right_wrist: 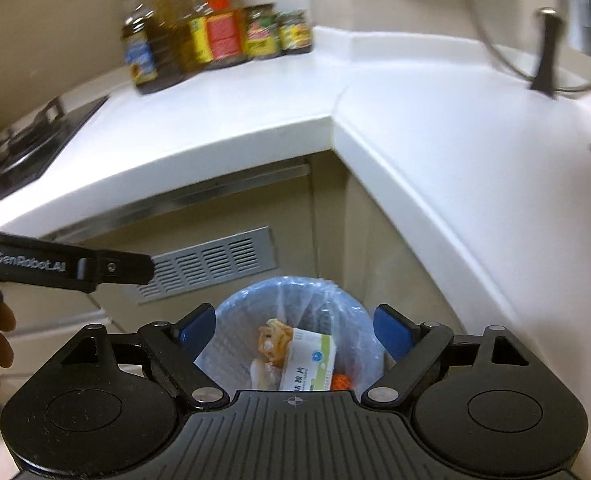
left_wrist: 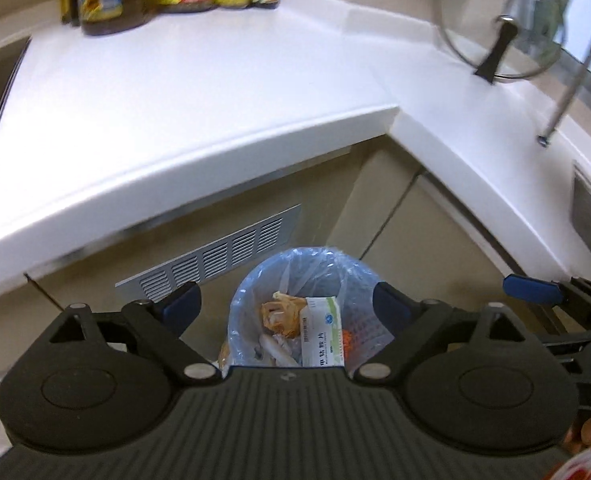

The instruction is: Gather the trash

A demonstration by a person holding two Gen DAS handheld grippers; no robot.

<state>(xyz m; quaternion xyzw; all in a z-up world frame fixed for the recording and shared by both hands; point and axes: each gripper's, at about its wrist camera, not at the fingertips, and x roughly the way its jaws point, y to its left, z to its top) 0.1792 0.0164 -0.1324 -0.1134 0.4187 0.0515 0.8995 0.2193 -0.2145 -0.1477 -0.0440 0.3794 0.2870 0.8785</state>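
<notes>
Blue-lined bin [left_wrist: 295, 276] holding a white box [left_wrist: 322, 330] and crumpled wrappers [left_wrist: 279, 314], both grippers' fingers [left_wrist: 181, 304] wide, empty

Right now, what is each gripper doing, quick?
Left gripper: jaws open, holding nothing, above the trash bin.
Right gripper: jaws open, holding nothing.

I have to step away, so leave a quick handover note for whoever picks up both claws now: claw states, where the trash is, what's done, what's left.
Left claw: open, empty.
Right claw: open, empty.
Both hover above the round bin lined with a blue plastic bag on the floor at the corner of the white countertop.
Done: a white-and-green cardboard box and crumpled orange-brown wrappers lie inside the bin.
Left: no loose trash shows on the visible countertop; check elsewhere.
</notes>
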